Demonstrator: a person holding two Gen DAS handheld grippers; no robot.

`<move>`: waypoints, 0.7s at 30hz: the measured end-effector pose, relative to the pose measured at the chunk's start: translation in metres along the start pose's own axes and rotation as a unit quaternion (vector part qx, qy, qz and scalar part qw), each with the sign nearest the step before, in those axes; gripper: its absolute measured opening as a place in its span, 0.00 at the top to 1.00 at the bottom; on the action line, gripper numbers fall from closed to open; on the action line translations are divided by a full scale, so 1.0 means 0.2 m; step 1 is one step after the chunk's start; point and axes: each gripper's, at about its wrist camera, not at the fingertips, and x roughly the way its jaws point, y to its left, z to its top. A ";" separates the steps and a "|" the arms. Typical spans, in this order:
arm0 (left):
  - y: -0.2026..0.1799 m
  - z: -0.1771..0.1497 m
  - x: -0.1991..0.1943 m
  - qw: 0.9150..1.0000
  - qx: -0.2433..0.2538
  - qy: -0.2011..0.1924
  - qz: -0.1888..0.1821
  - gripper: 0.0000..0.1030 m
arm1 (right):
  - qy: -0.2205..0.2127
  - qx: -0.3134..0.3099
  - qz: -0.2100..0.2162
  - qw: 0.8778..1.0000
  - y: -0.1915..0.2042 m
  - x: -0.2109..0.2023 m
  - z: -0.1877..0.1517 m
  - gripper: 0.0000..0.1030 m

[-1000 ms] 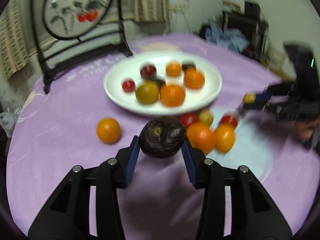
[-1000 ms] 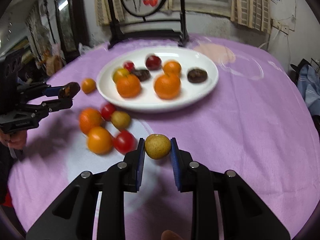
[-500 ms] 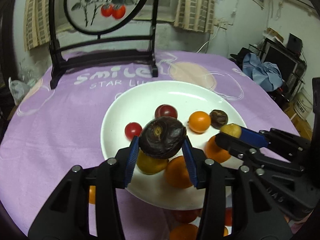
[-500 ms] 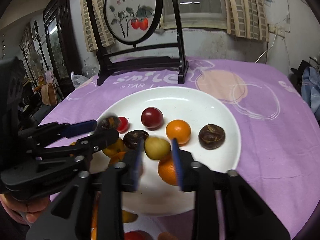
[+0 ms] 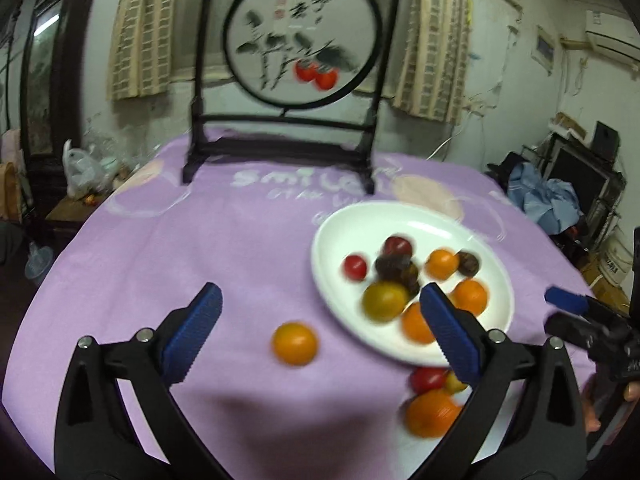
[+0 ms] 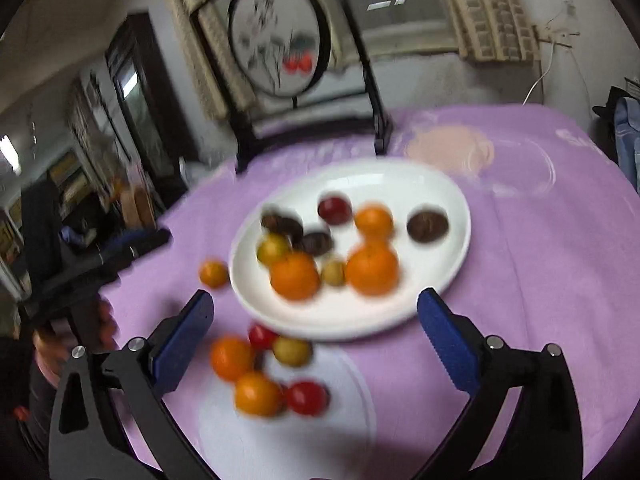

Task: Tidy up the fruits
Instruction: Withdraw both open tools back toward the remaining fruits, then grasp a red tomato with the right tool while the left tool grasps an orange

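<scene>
A white plate (image 5: 328, 264) (image 6: 440, 208) on the purple tablecloth holds several fruits: oranges, red tomatoes, dark passion fruits (image 5: 396, 268) and a small yellow-green fruit (image 6: 333, 273). My left gripper (image 5: 320, 332) is open and empty, above the cloth left of the plate, with a loose orange (image 5: 295, 343) between its fingers. My right gripper (image 6: 316, 336) is open and empty, above the plate's near rim. Loose oranges and tomatoes (image 6: 256, 394) lie in front of the plate. The right gripper also shows at the right edge of the left wrist view (image 5: 576, 312).
A black wooden stand with a round painted screen (image 5: 300, 40) stands at the table's far side. One orange (image 6: 214, 274) lies left of the plate. Furniture and clutter surround the table.
Both grippers have opened and let go: the dark passion fruit and the small yellow-green fruit now lie on the plate. Both grippers have pulled back from the plate, the left one toward the left.
</scene>
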 end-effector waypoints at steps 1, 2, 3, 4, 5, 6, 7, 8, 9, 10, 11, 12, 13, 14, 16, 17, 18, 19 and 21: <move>0.02 -0.01 0.00 1.000 -0.002 0.004 0.003 0.02 | 0.011 -0.008 -0.017 1.000 0.01 0.01 -0.02 0.01; 0.04 -0.03 -0.01 1.000 -0.007 0.009 0.010 0.02 | 0.026 -0.019 -0.030 0.999 0.02 0.02 -0.03 0.01; 0.06 -0.04 -0.02 1.000 -0.011 0.011 0.015 0.02 | 0.043 -0.031 -0.030 0.998 0.04 0.03 -0.04 0.01; 0.09 -0.05 -0.02 1.000 -0.019 0.012 0.020 0.02 | 0.049 -0.040 -0.028 0.998 0.05 0.03 -0.06 0.01; 0.10 -0.05 -0.03 0.999 -0.025 0.013 0.021 0.02 | 0.047 -0.044 -0.031 0.997 0.05 0.03 -0.07 0.01; 0.13 -0.05 -0.04 0.999 -0.033 0.013 0.022 0.02 | 0.049 -0.054 -0.041 0.997 0.07 0.04 -0.09 0.02; 0.15 -0.05 -0.04 0.999 -0.036 0.013 0.025 0.02 | 0.057 -0.062 -0.044 0.995 0.08 0.05 -0.10 0.03; 0.16 -0.05 -0.05 0.999 -0.039 0.013 0.028 0.02 | 0.067 -0.069 -0.044 0.994 0.08 0.05 -0.12 0.10; 0.17 -0.05 -0.05 0.999 -0.042 0.012 0.031 0.02 | 0.076 -0.074 -0.041 0.994 0.09 0.06 -0.13 0.16; 0.18 -0.05 -0.05 0.998 -0.043 0.012 0.033 0.02 | 0.079 -0.074 -0.040 0.993 0.08 0.06 -0.15 0.19; 0.18 -0.05 -0.06 0.998 -0.043 0.012 0.035 0.02 | 0.084 -0.075 -0.039 0.993 0.08 0.06 -0.17 0.24; 0.19 -0.05 -0.06 0.998 -0.042 0.011 0.037 0.02 | 0.093 -0.077 -0.037 0.992 0.08 0.07 -0.18 0.28; 0.19 -0.05 -0.06 0.998 -0.042 0.011 0.038 0.02 | 0.097 -0.079 -0.034 0.992 0.09 0.08 -0.19 0.31; 0.19 -0.05 -0.07 0.998 -0.041 0.011 0.038 0.02 | 0.100 -0.078 -0.032 0.991 0.09 0.07 -0.20 0.36; 0.19 -0.05 -0.07 0.998 -0.039 0.013 0.036 0.02 | 0.108 -0.074 -0.019 0.991 0.08 0.08 -0.21 0.42; 0.18 -0.05 -0.07 0.999 -0.038 0.013 0.035 0.02 | 0.112 -0.072 -0.015 0.991 0.08 0.09 -0.22 0.46; 0.18 -0.05 -0.07 0.999 -0.037 0.013 0.035 0.02 | 0.115 -0.072 -0.015 0.991 0.08 0.10 -0.22 0.49; 0.17 -0.05 -0.07 0.999 -0.035 0.013 0.035 0.02 | 0.116 -0.071 -0.015 0.991 0.08 0.10 -0.22 0.50; 0.17 -0.05 -0.08 0.999 -0.030 0.013 0.038 0.02 | 0.120 -0.065 -0.011 0.991 0.08 0.12 -0.23 0.54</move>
